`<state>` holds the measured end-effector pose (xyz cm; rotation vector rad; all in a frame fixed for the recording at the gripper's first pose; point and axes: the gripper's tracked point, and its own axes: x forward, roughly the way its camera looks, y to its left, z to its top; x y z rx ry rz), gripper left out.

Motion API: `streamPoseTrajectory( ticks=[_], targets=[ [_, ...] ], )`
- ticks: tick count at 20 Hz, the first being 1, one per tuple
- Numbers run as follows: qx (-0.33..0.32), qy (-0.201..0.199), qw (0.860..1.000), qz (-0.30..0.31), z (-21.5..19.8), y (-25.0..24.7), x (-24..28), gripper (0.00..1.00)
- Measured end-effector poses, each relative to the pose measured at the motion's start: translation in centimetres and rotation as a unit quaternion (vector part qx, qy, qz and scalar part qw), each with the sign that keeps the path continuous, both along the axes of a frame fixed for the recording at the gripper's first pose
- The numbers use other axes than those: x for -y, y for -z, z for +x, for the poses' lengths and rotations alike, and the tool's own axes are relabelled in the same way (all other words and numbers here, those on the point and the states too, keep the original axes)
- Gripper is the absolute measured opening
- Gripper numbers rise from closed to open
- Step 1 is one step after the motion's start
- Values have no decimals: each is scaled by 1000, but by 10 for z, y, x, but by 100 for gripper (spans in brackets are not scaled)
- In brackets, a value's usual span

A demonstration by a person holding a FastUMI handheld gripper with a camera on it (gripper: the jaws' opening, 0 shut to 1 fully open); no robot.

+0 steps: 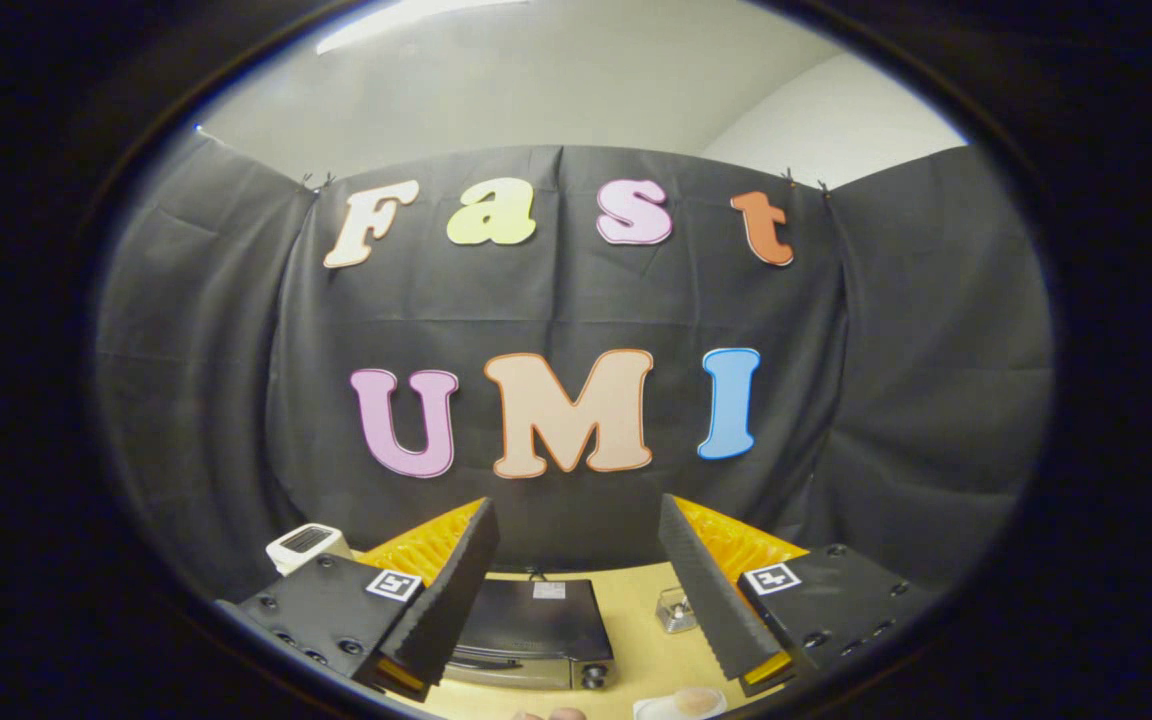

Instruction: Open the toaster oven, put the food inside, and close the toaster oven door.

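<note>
A small white appliance [304, 545] sits at lower left, beyond the left finger. The claw [576, 590] is held high above the bench [641, 640], fingers spread wide apart and clamped on nothing. The toaster oven [534, 635], dark-topped with its door closed, lies low in the centre, below and between the fingers, nearer the left one. A small metallic item [674, 610] stands just beside the right finger. The food [696, 702] rests on a white plate [651, 709] at lower right of centre.
</note>
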<state>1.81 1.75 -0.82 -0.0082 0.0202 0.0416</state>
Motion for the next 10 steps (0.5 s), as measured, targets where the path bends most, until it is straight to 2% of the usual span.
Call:
streamPoseTrajectory(
  ticks=[10],
  targets=[
    [-1,-22,1000,16,11,6,-16,100]
  ],
)
